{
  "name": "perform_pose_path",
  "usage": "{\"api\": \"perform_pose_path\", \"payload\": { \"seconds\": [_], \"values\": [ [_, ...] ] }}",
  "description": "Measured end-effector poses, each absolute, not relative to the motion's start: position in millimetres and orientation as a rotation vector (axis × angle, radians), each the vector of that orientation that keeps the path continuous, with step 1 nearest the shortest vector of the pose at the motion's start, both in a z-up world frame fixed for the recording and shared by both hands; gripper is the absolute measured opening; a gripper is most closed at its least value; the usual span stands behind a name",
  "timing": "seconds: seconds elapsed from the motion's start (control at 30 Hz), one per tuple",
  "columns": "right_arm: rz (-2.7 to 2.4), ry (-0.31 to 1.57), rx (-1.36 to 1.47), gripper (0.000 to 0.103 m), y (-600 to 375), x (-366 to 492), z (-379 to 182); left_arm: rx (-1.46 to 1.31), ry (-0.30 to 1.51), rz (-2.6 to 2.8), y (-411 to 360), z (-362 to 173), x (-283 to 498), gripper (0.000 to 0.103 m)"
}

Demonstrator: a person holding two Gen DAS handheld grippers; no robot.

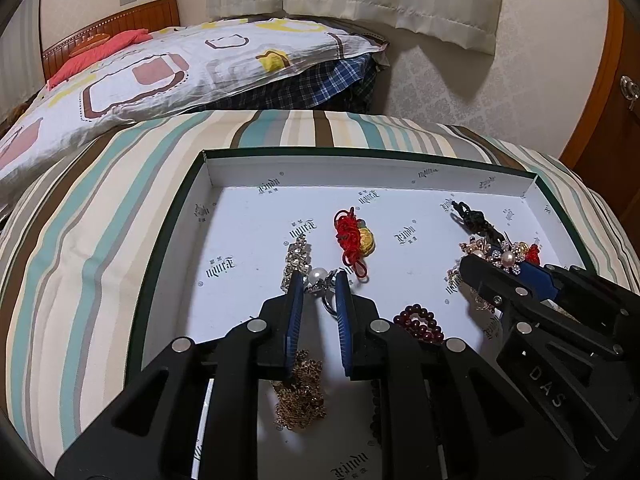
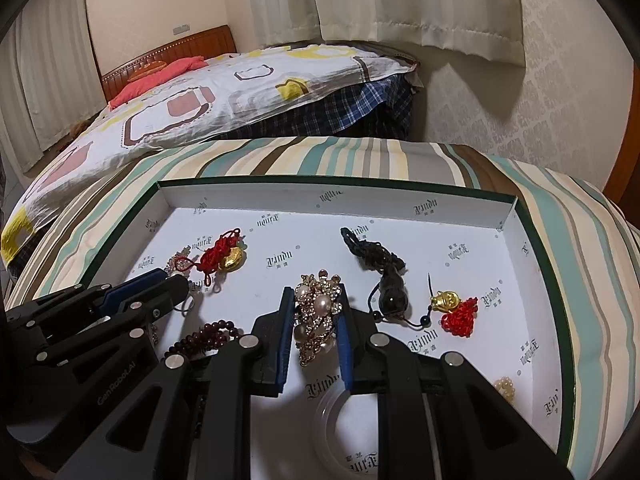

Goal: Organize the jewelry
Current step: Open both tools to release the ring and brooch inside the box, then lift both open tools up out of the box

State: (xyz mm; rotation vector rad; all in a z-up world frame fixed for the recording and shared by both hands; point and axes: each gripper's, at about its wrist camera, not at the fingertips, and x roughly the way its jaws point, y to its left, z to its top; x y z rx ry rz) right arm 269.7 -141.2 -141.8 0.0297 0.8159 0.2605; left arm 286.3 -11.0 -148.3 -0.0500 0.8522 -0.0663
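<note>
Soft, even indoor light from above, my fingers (image 1: 294, 312) casting faint shadows on the bright white box floor (image 1: 248, 240), strong fisheye bending, dark vignette at corners, centre sharp.

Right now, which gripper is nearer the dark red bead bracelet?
Left. The left gripper sits just beside the dark red bead bracelet, which lies along its right finger. The right gripper is further off, across the tray.

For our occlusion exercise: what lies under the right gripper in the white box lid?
Under the right gripper, part of a clear plastic bangle shows on the white green-edged box lid. The gripper's black arms cover the bangle's sides, and its near edge is out of frame.
</note>
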Motion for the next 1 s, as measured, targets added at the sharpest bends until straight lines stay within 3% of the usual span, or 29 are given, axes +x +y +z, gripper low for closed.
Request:
{"api": "perform_pose_path", "payload": {
  "seconds": [0.3, 0.43, 0.73, 1.0],
  "values": [
    [0.255, 0.805, 0.028, 0.022, -141.8, 269.1, -140.6, -0.046, 0.846, -0.054, -11.8, -146.5, 285.3, 0.029],
    [0.247, 0.790, 0.029, 0.035, -143.5, 266.6, -137.4, -0.043, 0.833, -0.045, -12.0, -143.6, 282.9, 0.045],
    [0.223, 0.752, 0.037, 0.056, -153.0, 259.6, -127.3, -0.045, 0.822, -0.018, -7.3, -139.1, 277.6, 0.061],
    [0.203, 0.731, 0.042, 0.068, -161.0, 252.1, -119.9, -0.029, 0.808, 0.005, -8.2, -132.5, 272.3, 0.074]
  ]
}}
